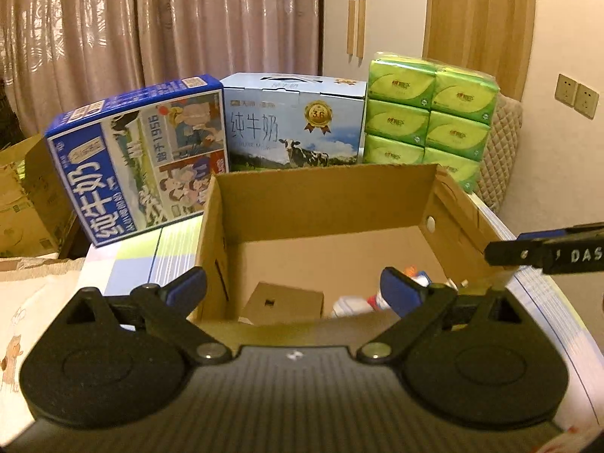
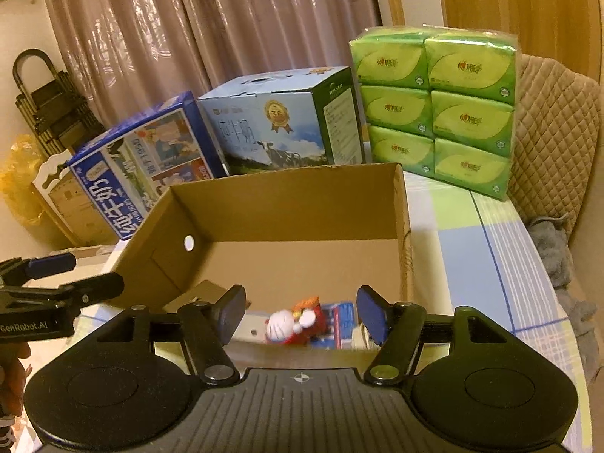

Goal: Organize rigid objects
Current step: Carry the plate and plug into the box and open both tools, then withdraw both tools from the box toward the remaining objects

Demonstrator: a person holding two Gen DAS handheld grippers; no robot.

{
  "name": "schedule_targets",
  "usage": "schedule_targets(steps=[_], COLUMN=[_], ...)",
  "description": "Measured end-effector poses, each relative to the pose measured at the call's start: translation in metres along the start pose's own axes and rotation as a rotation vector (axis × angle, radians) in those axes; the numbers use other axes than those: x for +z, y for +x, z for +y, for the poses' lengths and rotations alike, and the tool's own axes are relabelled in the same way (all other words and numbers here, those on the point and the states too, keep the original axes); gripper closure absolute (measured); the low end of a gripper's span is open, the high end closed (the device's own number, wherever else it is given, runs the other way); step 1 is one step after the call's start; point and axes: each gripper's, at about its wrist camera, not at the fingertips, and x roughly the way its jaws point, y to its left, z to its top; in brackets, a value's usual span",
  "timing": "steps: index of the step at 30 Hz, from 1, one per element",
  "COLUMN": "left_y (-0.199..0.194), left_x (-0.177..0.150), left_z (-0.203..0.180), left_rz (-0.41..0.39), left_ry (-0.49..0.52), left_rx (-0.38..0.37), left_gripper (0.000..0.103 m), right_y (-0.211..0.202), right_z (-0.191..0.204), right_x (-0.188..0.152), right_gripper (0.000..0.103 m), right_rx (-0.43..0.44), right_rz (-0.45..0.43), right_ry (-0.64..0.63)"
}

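Both claws hang over the near edge of the open cardboard box (image 2: 287, 204), and neither is carrying anything. The left gripper (image 1: 294, 290) has its jaws spread wide, nothing between them. The right gripper (image 2: 300, 315) is partly apart, also empty, with the little toy figure (image 2: 290, 324) lying down in the box below it, next to a small brown carton (image 1: 283, 302). So the stuff's already inside, near the front wall. Milk boxes (image 1: 294, 124) and green tissue packs (image 2: 434, 113) sit behind on the table, probably just out of the way.
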Motion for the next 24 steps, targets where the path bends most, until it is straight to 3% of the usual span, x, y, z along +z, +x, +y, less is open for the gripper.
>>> schedule_targets(steps=[10,24], left_y=[-0.071,-0.124], left_x=[-0.051,-0.109], left_z=[0.004,-0.018], left_rz=[0.014,0.026], left_ry=[-0.055,0.020], left_rx=[0.022,0.036], left_gripper=[0.004,0.003], right_y=[-0.067,-0.129], right_z=[0.013,0.030], right_x=[-0.049,-0.124], right_gripper=[0.036,0.035], right_rx=[0.000,-0.016], right_rz=[0.002,0.018], right_ry=[-0.014,-0.098])
